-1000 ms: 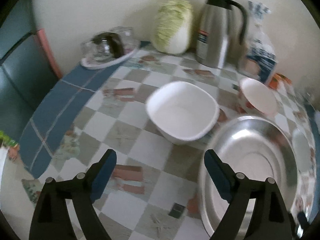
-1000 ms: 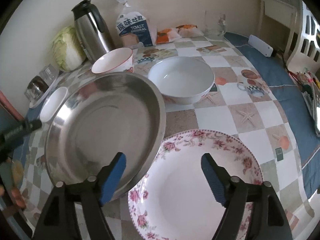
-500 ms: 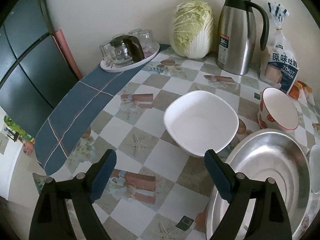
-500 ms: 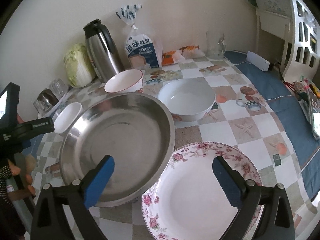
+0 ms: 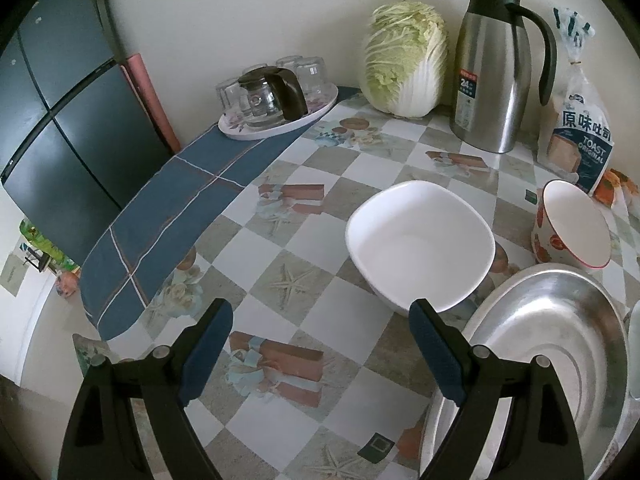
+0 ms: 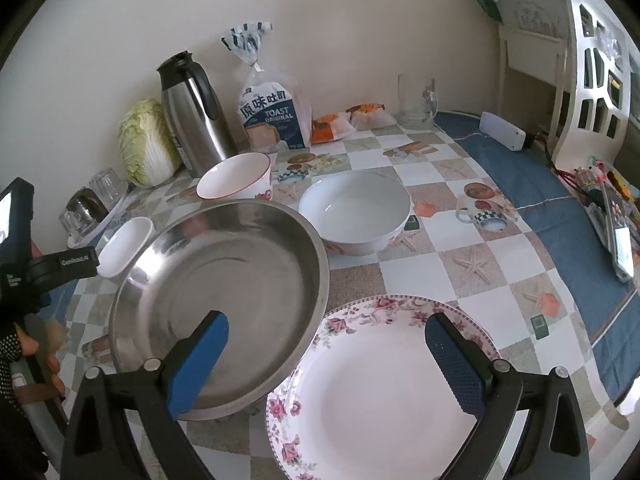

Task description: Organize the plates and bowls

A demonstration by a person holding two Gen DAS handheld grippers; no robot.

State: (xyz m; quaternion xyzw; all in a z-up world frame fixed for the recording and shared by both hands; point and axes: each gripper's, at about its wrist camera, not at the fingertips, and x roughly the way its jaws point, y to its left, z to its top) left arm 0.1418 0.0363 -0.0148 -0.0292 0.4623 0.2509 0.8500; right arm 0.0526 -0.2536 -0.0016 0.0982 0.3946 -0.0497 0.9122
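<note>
Both claws stand wide apart and hold nothing. The left claw (image 5: pixel 320 344) hangs over bare bench (image 5: pixel 280 240) with the square white bowl (image 5: pixel 420 244) just ahead of its right finger, which suggests that bowl is its next pick. The right claw (image 6: pixel 326 354) hovers where the steel basin (image 6: pixel 224 292) and the floral plate (image 6: pixel 384 392) meet; the basin's rim overlaps the plate's edge, so the plate looks pinned until the basin is lifted. Beyond them sit the round white bowl (image 6: pixel 354 212) and the red-rimmed bowl (image 6: pixel 236 180), apart from one another and unstacked. Thermos (image 6: pixel 192 116), cabbage (image 6: pixel 146 144) and bread bag (image 6: pixel 272 112) line the wall, clear of the working area. Judgement: sorting has barely begun; nothing is nested yet.
</note>
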